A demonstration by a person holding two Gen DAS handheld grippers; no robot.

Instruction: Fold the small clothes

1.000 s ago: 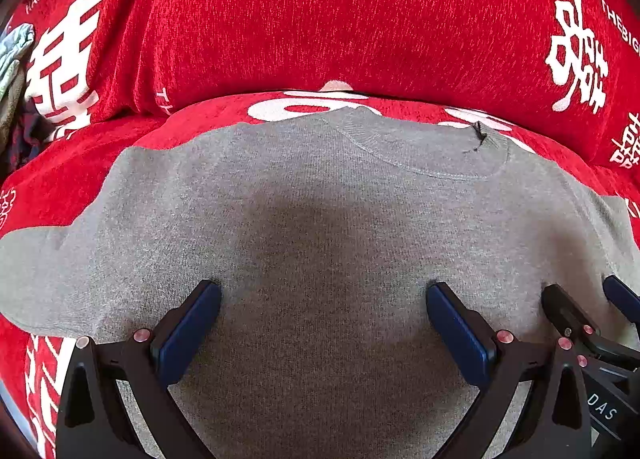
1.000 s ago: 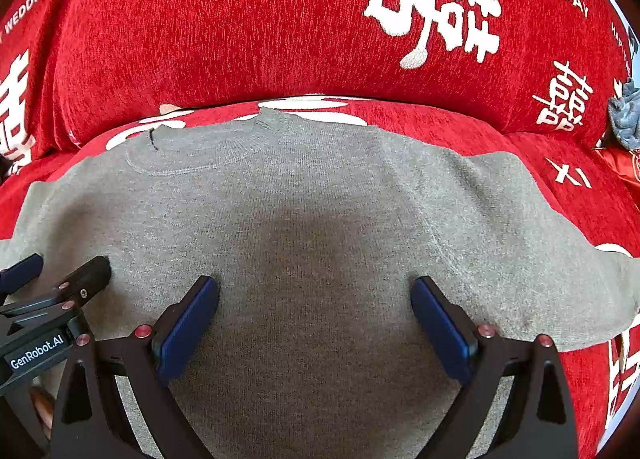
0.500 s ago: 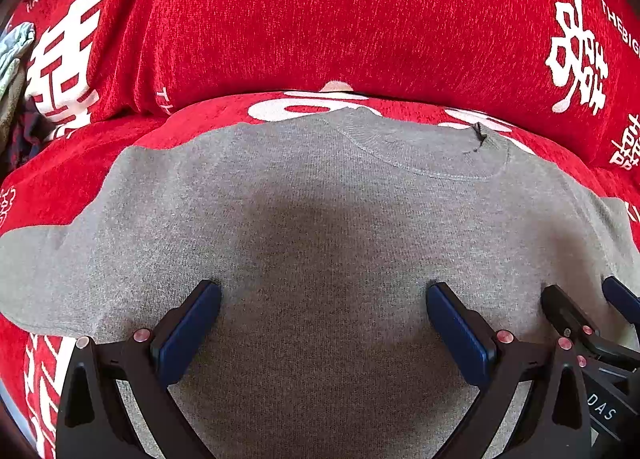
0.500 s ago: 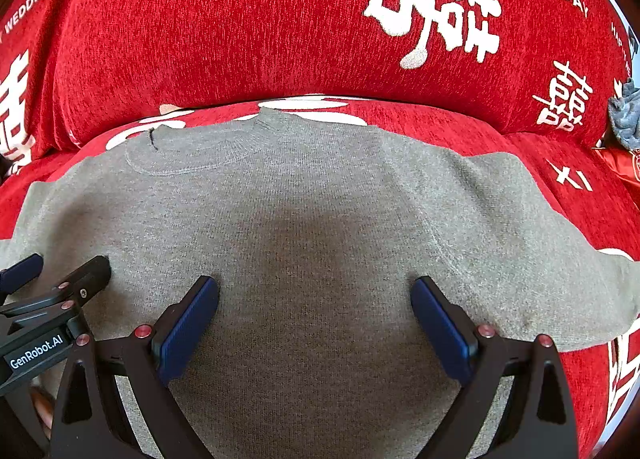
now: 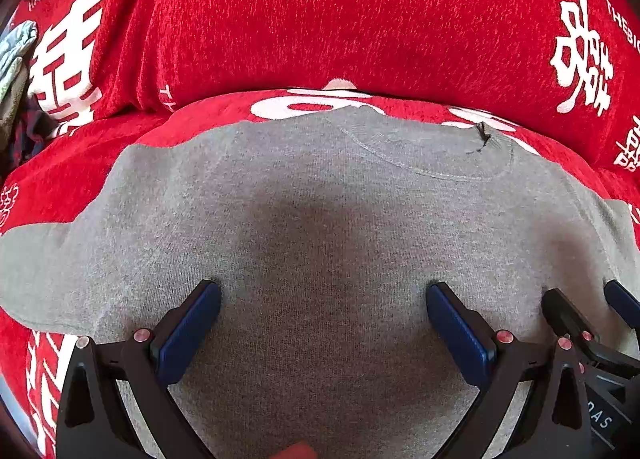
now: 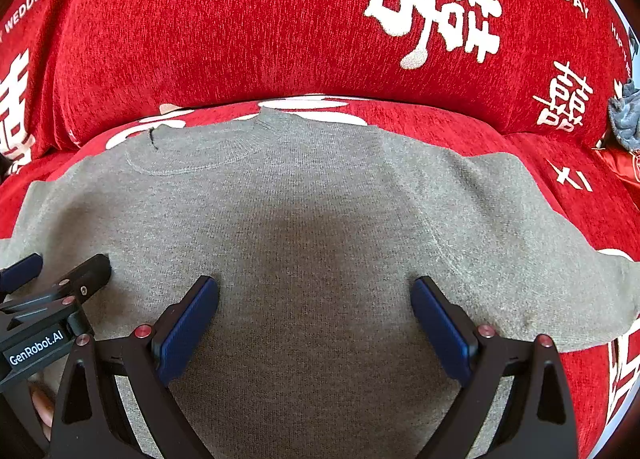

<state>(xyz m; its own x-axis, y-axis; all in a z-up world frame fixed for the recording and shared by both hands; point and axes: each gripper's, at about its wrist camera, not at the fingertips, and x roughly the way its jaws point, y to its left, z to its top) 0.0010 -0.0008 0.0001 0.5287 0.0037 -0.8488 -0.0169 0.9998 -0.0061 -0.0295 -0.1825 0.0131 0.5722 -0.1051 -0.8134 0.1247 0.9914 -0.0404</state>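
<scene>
Left gripper (image 5: 322, 293) spread wide over grey sweater (image 5: 320, 227), right gripper (image 6: 314, 287) likewise, both empty

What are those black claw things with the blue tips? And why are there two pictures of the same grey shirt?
Those claws are tongs that a person holds, one in each hand, instead of a robot arm. Each has a small camera looking along its fingers, so you get two pictures: one from the left tongs, one from the right tongs. Each picture also catches the other tongs at its edge. Both are wide open and hold nothing. A grey sweater lies spread flat, neckline away from the cameras, on a red sofa cover with white symbols and words. The tongs are over the sweater's lower part; I cannot tell if they touch it. No fold is made yet.
</scene>
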